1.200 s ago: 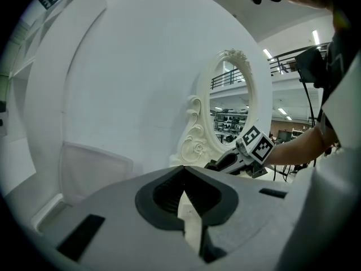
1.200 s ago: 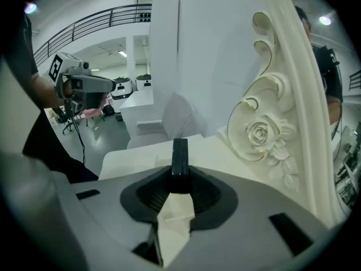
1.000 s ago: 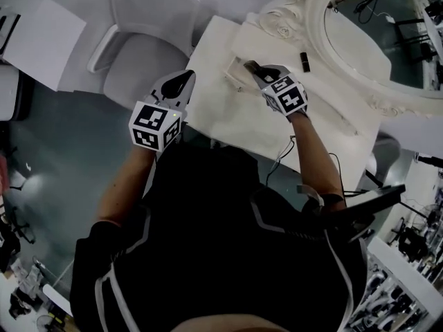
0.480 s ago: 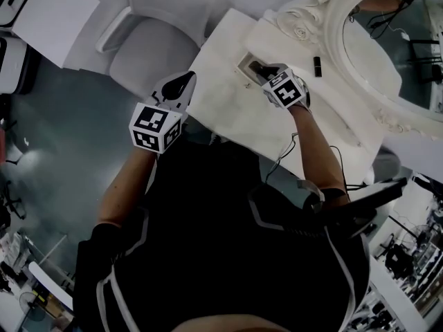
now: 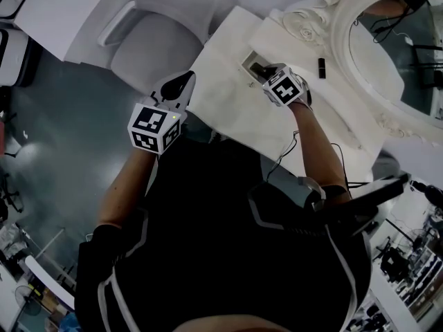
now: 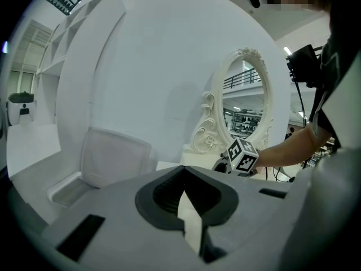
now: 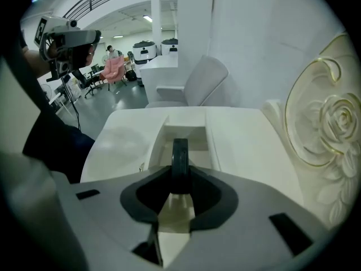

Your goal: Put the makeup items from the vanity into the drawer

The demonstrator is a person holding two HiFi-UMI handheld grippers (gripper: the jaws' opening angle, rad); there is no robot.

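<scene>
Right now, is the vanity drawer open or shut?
Open: the drawer stands pulled out of the vanity, its inside visible.

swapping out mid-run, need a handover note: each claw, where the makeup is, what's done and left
Left claw: shut, empty, beside the vanity's corner.
Right claw: shut on a thin dark round item, above the open drawer.
A small black tube lies on the vanity top by the mirror.
Done: drawer open, item picked up.
To do: drop it in the drawer, then fetch the tube.
</scene>
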